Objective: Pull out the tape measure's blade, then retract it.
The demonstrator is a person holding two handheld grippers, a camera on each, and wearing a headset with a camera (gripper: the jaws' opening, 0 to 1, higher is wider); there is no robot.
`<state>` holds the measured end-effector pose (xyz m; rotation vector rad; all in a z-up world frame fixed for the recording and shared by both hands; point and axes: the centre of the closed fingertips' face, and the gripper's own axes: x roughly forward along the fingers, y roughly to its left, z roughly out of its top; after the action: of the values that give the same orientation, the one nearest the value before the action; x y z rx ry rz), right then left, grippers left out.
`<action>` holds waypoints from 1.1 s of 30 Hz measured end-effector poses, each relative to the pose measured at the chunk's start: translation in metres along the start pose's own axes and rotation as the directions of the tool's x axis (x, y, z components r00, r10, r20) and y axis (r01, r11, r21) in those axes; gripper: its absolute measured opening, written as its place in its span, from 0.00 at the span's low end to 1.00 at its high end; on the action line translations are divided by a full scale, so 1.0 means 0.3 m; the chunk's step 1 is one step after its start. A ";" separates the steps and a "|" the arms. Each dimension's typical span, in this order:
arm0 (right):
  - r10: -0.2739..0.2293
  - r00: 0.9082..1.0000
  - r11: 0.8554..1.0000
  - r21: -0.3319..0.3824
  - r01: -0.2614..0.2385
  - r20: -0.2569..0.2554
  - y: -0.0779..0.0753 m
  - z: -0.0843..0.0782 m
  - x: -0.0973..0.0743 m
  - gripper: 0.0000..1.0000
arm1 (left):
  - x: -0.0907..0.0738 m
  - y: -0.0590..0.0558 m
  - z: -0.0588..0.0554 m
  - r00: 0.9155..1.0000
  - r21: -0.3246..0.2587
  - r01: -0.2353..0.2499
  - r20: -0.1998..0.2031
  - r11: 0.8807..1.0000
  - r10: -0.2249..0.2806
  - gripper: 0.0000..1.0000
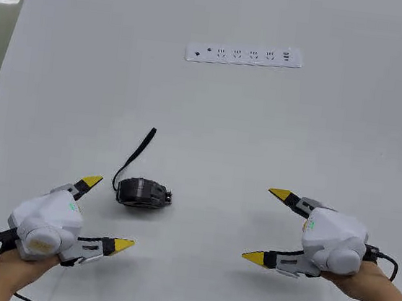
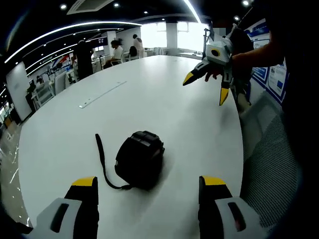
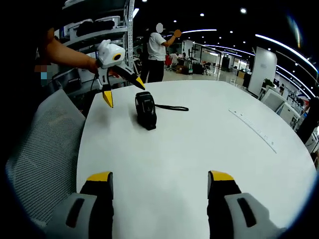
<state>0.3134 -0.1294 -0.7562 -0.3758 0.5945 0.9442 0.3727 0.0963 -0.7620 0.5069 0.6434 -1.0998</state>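
Tape measure (image 1: 142,192) lies untouched on the table (image 1: 226,124) near the left gripper (image 1: 107,212), blade not yet drawn; that and the right gripper (image 1: 266,225) both gape empty, so closing on its case likely comes first.

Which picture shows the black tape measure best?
The left gripper view: the tape measure sits close and large, just ahead of the open left tool. The head view shows the tape measure small, from above. The right gripper view shows it far off across the table.
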 end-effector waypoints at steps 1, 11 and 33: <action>0.006 1.000 1.000 -0.004 -0.006 0.001 -0.003 0.005 0.006 0.77 | 0.003 0.004 0.000 1.000 0.007 0.007 -0.004 1.000 -0.007 0.79; 0.055 0.998 0.996 -0.071 -0.055 -0.010 -0.019 0.026 0.063 0.71 | 0.036 0.030 -0.004 0.998 0.067 0.052 -0.035 0.996 -0.049 0.71; 0.151 0.988 0.982 -0.122 -0.147 0.024 -0.028 0.110 0.245 0.57 | 0.135 0.050 -0.019 0.980 0.215 0.172 -0.136 0.961 -0.144 0.51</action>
<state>0.3634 -0.0690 -0.7759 -0.4266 0.5428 1.1317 0.3979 0.0795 -0.7935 0.7315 0.6757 -1.3100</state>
